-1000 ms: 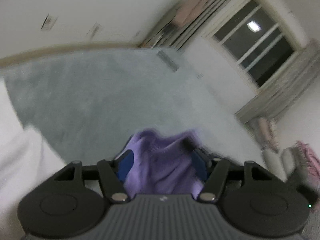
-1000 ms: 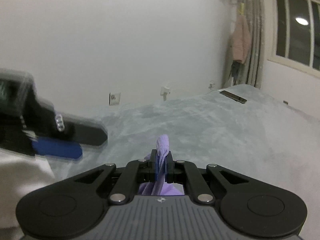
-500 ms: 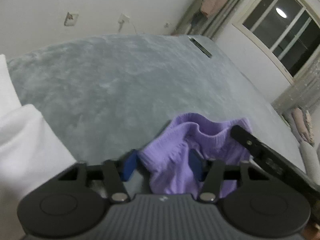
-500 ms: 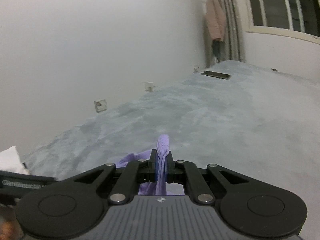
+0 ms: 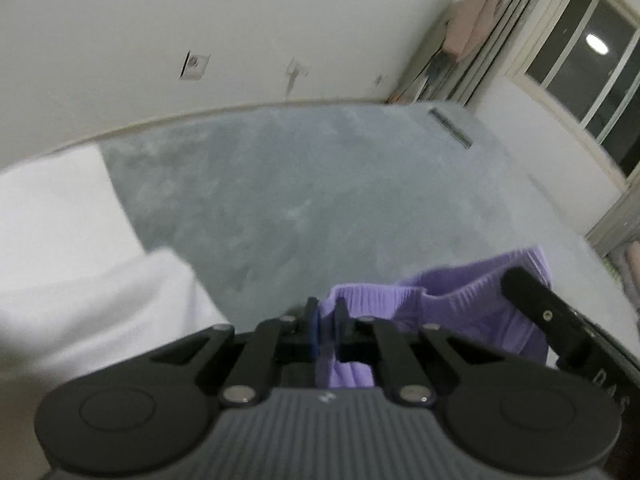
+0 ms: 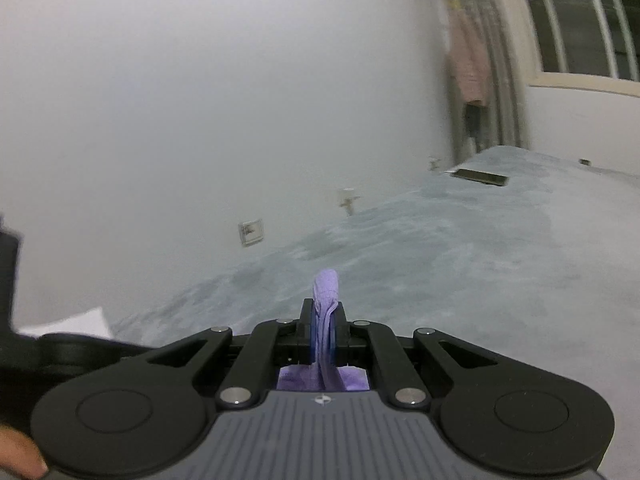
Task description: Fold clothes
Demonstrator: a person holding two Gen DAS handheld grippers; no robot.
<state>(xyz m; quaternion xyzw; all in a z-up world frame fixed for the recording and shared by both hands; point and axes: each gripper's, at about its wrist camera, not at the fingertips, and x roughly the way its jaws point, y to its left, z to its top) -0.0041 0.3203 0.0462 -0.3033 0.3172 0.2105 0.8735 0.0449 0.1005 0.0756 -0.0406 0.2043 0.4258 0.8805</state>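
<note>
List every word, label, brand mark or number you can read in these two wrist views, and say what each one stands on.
"DAS": pale letters on the right gripper's black finger at the left wrist view's right edge; the rest is cut off.
Small pale emblem, no letters: on the left gripper's grey body.
Similar emblem, too small to read: on the right gripper's grey body.
Nothing readable on the purple garment or the wall socket.

Purple garment (image 5: 472,312) partly behind tools

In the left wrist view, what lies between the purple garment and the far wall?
Only bare grey carpet lies between the purple garment and the far wall; the left wrist view shows it.
</note>
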